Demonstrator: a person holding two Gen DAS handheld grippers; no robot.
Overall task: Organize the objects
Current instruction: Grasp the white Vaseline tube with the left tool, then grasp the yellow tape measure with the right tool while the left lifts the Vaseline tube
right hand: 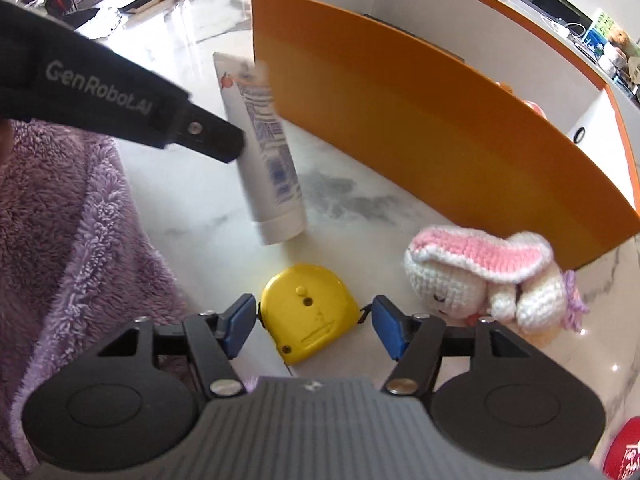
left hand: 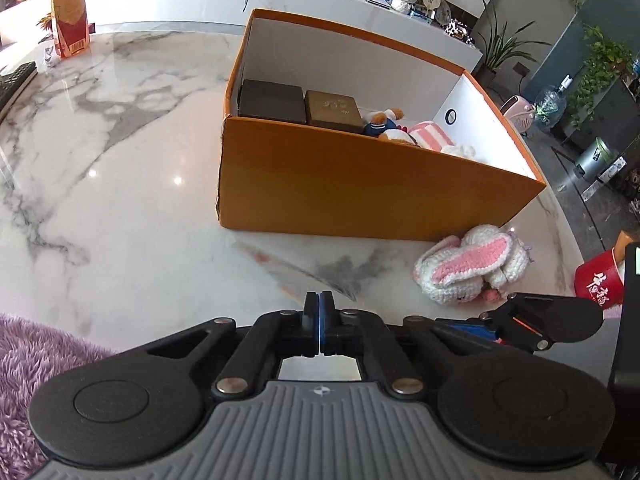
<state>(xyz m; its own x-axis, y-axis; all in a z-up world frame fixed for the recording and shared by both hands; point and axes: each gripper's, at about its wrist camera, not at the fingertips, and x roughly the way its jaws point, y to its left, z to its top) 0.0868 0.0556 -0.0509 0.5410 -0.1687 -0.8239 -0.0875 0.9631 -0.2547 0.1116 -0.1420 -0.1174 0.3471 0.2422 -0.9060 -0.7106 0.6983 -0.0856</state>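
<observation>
Right gripper (right hand: 314,322) had its fingers spread around the yellow tape measure (right hand: 310,312) near the orange box (right hand: 420,120), ready to pinch it.

Bright daylight fills both views. Small glare spots shine on the glossy marble worktop (left hand: 120,152). The orange box (left hand: 360,196) casts a soft shadow. Fisheye distortion bends the edges; the white tube (right hand: 264,148) looks motion-blurred.
</observation>
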